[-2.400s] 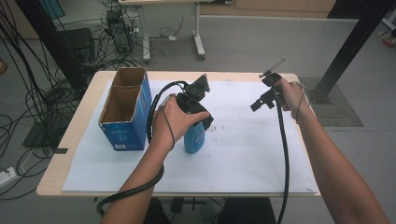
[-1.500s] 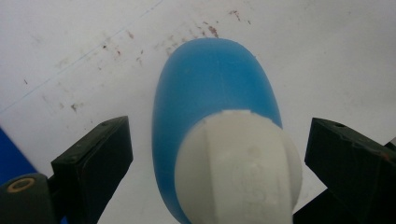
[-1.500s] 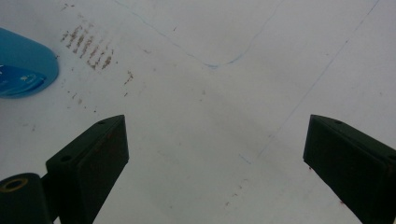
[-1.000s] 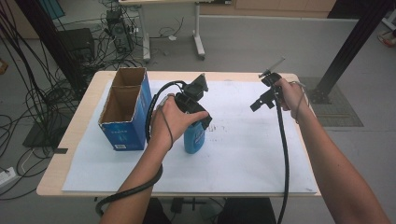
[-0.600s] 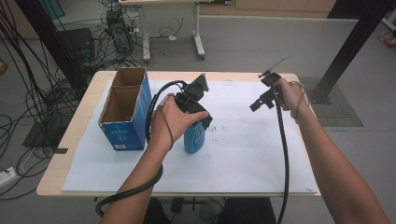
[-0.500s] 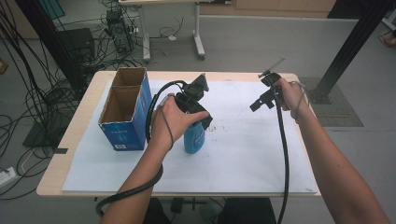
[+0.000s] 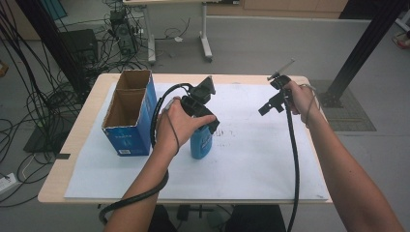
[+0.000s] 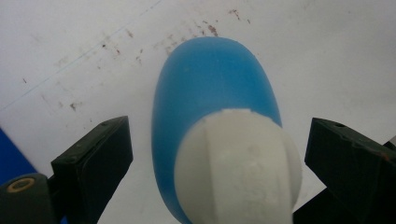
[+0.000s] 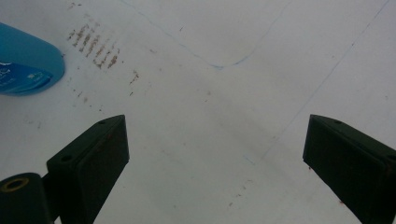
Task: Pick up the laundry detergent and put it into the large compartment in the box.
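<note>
Left tongs point(image 8: 217, 163) wide, straddling white cap point(image 8: 238, 163) of upright blue bottle point(image 8: 210, 88); smooth plastic, likely light, slippery; grip cap. Right tongs point(image 9: 215, 163) wide, empty.

I see a smooth, matt blue plastic bottle point(image 8: 205, 93) with a ribbed white plastic cap point(image 8: 238, 163); matt black claw pads point(image 8: 95, 158); stained white paper point(image 9: 210, 102) over a wooden counter point(image 7: 82, 130); a printed cardboard box point(image 7: 128, 121).

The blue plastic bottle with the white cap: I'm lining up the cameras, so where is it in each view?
High view: blue plastic bottle stands centre, under the left gripper.
Left gripper view: centre, white cap between open jaws.
Right gripper view: upper left edge.
Shared landmark: brown smudges beside it.
</note>
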Tool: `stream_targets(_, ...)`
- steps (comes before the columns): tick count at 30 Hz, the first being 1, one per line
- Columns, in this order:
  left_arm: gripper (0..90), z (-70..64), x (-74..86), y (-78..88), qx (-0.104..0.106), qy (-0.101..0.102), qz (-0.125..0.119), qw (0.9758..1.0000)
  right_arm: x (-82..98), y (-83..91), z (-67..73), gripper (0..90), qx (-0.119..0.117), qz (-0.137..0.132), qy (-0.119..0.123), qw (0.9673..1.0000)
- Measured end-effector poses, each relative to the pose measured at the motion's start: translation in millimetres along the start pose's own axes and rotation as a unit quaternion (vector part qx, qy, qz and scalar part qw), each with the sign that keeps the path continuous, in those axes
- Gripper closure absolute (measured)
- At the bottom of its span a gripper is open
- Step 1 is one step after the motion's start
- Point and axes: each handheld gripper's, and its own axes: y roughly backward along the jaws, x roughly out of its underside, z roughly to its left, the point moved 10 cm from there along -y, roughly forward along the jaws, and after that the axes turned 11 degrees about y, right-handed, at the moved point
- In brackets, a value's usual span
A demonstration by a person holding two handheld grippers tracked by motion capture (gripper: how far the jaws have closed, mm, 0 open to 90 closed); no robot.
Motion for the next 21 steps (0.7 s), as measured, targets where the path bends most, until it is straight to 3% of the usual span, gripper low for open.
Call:
stream_targets(14,12.2,1.0,-2.0,-5.7,-0.004,0.000,0.002,1.0000,-1.0,-1.5,0.6,6.8,-0.003,-0.001,0.003,1.0000)
stream_targets(21,21.3,1.5,-2.3,-5.3,-0.006,-0.001,0.003,1.0000,-0.9,-2.6,0.4,6.8,-0.004,0.001,0.002,1.0000)
